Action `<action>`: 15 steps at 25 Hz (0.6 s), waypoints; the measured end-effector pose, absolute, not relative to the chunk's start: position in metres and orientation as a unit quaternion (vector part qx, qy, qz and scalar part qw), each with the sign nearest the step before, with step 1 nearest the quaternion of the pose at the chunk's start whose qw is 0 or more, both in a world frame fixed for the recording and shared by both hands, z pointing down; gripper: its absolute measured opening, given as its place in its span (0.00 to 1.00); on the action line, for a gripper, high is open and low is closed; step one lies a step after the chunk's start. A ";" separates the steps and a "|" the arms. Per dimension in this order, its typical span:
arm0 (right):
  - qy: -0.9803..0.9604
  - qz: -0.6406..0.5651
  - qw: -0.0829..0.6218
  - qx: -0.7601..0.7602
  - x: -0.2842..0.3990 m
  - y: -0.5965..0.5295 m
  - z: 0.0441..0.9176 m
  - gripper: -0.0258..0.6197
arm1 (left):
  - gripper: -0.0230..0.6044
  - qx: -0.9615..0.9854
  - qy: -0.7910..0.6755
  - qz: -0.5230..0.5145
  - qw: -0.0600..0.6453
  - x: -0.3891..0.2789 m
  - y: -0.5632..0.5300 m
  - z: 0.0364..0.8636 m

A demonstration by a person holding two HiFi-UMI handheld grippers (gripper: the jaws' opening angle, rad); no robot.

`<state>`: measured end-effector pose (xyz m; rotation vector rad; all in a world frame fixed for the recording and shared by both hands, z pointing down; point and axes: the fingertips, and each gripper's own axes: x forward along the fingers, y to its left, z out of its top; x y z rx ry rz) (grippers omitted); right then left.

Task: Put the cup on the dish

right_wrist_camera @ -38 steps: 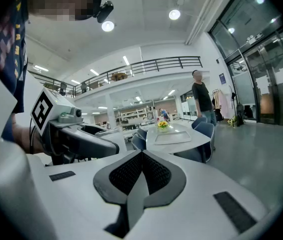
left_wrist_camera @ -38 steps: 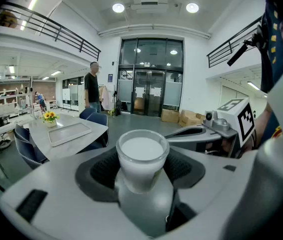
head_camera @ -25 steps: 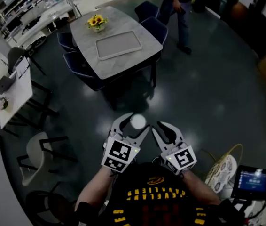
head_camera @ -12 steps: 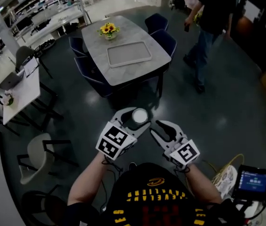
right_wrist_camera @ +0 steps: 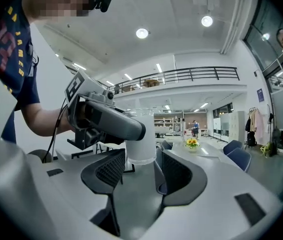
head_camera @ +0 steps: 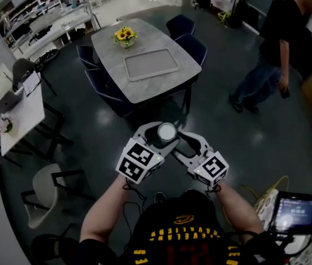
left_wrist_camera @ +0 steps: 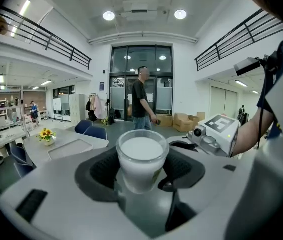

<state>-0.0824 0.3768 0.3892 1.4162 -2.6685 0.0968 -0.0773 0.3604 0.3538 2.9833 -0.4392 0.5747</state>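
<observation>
**Left jaws closed on the cup, right jaws spread wide, no dish reached**

Jaws of the left gripper are closed on the cup, with a pad pressed against each side. The cup is clear, filled with something white, and is held upright in the air just in front of the person's chest. The right gripper is set close beside the left one. Its jaws have just been opening and now stand at their widest. In the right gripper view the cup appears between them, with a gap showing on either side, so no grip by this gripper is seen.

As for progress, the cup is judged to be lifted and carried, while the placing itself is wholly left to do. No dish can be identified in any view. A grey table is seen well ahead of the grippers. A rectangular tray and a pot of yellow flowers lie on it. Whether that tray is the dish meant cannot be told.

The base of the cup is covered by the gripper bodies in the head view. It cannot be settled whether the cup sits fully inside the right jaws or just past their tips. The white filling cannot be identified either.
</observation>
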 end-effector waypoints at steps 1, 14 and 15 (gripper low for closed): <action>-0.884 0.027 0.061 0.463 -0.083 0.371 0.392 0.37 | 0.46 0.971 -0.139 0.189 0.037 -0.075 0.356 0.356; -0.892 0.008 0.084 0.445 -0.098 0.346 0.403 0.37 | 0.46 0.968 -0.117 0.215 0.054 -0.072 0.345 0.372; -0.892 0.007 0.085 0.443 -0.100 0.346 0.402 0.37 | 0.46 0.968 -0.118 0.215 0.055 -0.074 0.344 0.371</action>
